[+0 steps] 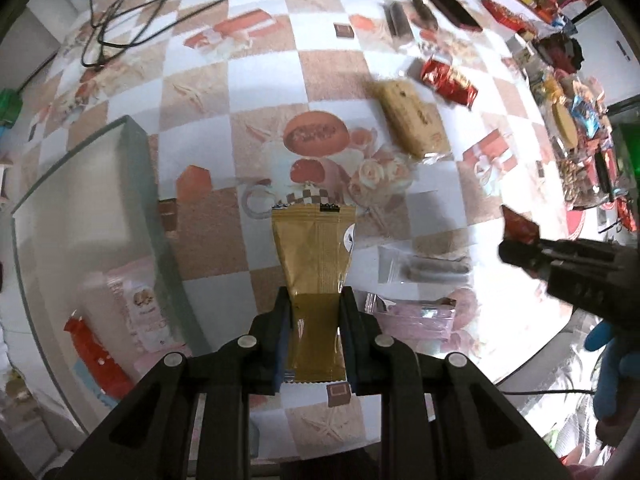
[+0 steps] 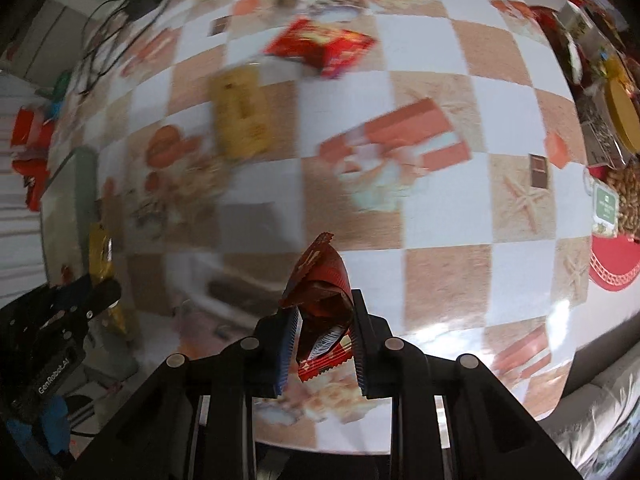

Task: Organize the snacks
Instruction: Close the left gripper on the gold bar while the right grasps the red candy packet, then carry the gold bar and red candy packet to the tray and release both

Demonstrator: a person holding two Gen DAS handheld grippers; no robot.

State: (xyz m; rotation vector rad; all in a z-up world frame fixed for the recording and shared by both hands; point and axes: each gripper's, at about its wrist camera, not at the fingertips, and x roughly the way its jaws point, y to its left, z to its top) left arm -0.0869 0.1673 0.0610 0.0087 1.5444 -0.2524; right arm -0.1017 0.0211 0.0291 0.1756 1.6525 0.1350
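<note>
Gold snack packet (image 1: 316,276) clenched in left claw (image 1: 314,300), held above the desk (image 1: 320,68); red snack wrapper (image 2: 320,292) gripped, crumpled, in right claw (image 2: 324,320). Frosted bin (image 1: 92,208) sits at 9 o'clock in the left view, holding packets. Judgement: swing left, clear the rim, release low inside; right follows, keeping claws apart.

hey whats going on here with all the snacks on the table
A person is sorting snacks with a handheld gripper in each hand. The left gripper is shut on a gold foil snack packet, held above the checkered tablecloth. The right gripper is shut on a crumpled red snack wrapper. To the left, a translucent plastic bin already holds a pink packet and a red packet. More snacks lie loose on the table.
</note>
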